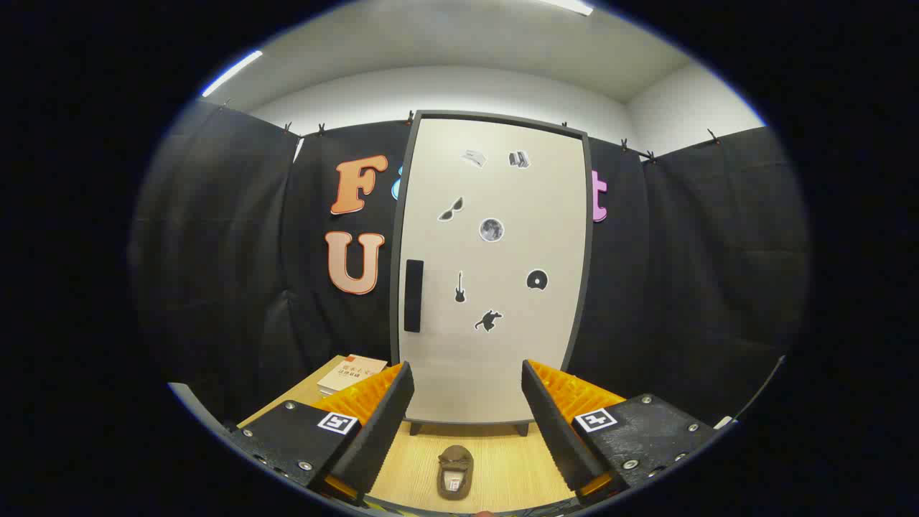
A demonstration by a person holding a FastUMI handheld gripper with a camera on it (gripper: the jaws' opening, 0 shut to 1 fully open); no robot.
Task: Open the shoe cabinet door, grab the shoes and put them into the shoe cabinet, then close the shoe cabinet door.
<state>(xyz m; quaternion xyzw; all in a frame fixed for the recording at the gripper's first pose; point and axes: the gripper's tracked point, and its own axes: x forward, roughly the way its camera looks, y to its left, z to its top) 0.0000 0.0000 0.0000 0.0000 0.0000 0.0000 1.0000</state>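
A tall white shoe cabinet [495, 273] with a dark frame stands upright on the wooden table, its door closed. A black vertical handle [413, 295] sits on the door's left side, and several small stickers dot the door. A brown shoe [455, 472] lies on the table between my fingers, just in front of the cabinet's feet, its opening facing me. My gripper [467, 409] is open, held above the table and apart from both shoe and cabinet, with nothing between its fingers.
A book [352, 373] lies on the wooden table [510, 467] left of the cabinet, beyond my left finger. Black cloth walls close in behind and on both sides of the cabinet.
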